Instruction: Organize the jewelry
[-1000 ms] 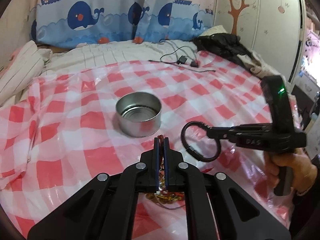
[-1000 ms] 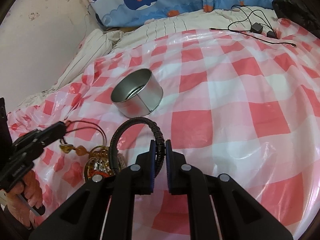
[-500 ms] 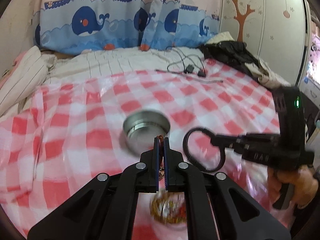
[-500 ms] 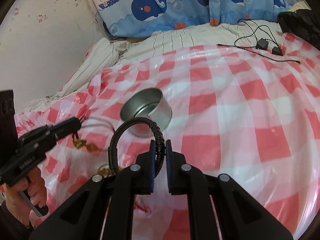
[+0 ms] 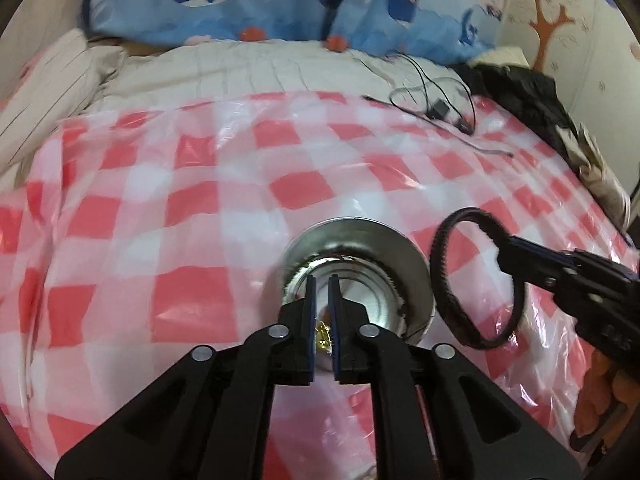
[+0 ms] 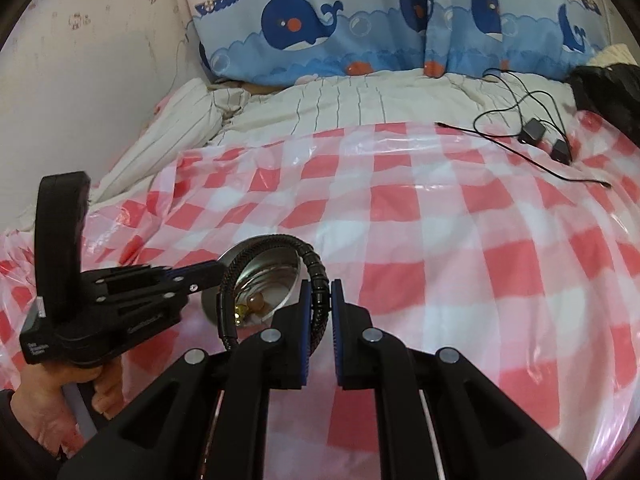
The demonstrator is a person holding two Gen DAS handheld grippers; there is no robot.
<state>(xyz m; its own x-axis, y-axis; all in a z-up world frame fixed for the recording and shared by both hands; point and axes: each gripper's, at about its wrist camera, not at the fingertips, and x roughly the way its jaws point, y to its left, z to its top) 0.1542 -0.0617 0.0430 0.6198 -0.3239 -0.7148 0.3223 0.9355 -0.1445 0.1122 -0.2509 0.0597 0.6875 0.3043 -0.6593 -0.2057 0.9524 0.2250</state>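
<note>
My left claw hangs over the round silver metal tin, jaws opening, nothing pinched; gold and amber bead jewelry lies inside the tin. My right claw clamps the black braided bracelet just right of the tin, above the red-checked plastic sheet on the bed.

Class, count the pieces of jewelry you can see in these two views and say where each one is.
2. A black bracelet is pinched in the right gripper beside the metal tin. A beaded gold piece lies inside the tin, under the opening left gripper. More may be hidden.
</note>
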